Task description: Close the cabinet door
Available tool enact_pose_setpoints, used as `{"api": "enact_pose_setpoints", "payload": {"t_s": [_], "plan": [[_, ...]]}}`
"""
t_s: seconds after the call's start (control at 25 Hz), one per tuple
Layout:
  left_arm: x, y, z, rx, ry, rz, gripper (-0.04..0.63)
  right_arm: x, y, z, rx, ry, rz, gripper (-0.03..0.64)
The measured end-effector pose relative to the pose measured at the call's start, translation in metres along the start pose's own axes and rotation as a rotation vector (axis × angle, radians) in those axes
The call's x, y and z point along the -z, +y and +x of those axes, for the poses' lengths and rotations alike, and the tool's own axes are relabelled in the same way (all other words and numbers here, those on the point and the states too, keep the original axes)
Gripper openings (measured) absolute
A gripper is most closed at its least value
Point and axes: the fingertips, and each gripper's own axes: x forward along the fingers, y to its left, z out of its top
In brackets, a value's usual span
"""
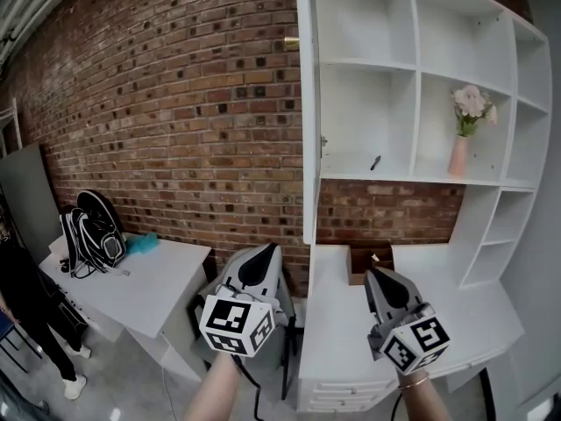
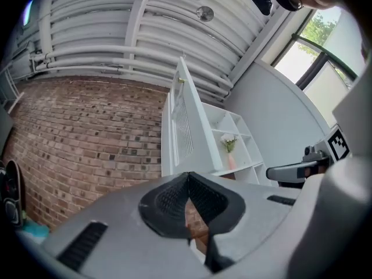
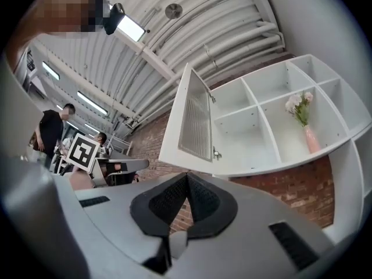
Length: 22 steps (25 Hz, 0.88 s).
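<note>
Your left gripper (image 1: pixel 262 251) and right gripper (image 1: pixel 379 276), lower centre, are both pinched together on nothing. The cabinet door (image 1: pixel 308 103) stands open, edge-on at upper centre — brick wall (image 1: pixel 175 103) to its left, white desk (image 1: pixel 342 323) below the shelves (image 1: pixel 414 77).

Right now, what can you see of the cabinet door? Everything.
The cabinet door is white, tall and flat, with a ribbed grille panel set in it and a brass-coloured knob near its top on the outer side. It stands wide open, edge-on to the head view, hinged on the shelf unit's left edge in that view. Nothing else touches it.
</note>
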Motion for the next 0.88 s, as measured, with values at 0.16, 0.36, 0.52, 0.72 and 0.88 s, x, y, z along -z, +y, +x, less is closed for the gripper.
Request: {"api": "enact_pose_setpoints", "payload": {"t_s": [0.16,0.36,0.52,0.72,0.88], "plan": [[-0.049,0.011,0.030,-0.003,-0.082,0.044,0.011,-0.032,-0.004,0.019,-0.035,-0.046,-0.056,0.000],[-0.110,0.021,0.065,-0.014,-0.175,0.113,0.011,-0.072,0.000,0.045,-0.115,-0.109,-0.092,0.000],[-0.148,0.026,0.088,-0.019,-0.223,0.162,0.011,-0.095,0.000,0.064,-0.173,-0.143,-0.080,0.000],[-0.188,0.033,0.110,-0.018,-0.264,0.203,0.013,-0.117,-0.005,0.080,-0.186,-0.167,-0.120,0.000],[-0.217,0.037,0.123,-0.031,-0.293,0.257,0.038,-0.132,-0.004,0.087,-0.197,-0.188,-0.154,0.000]]}}
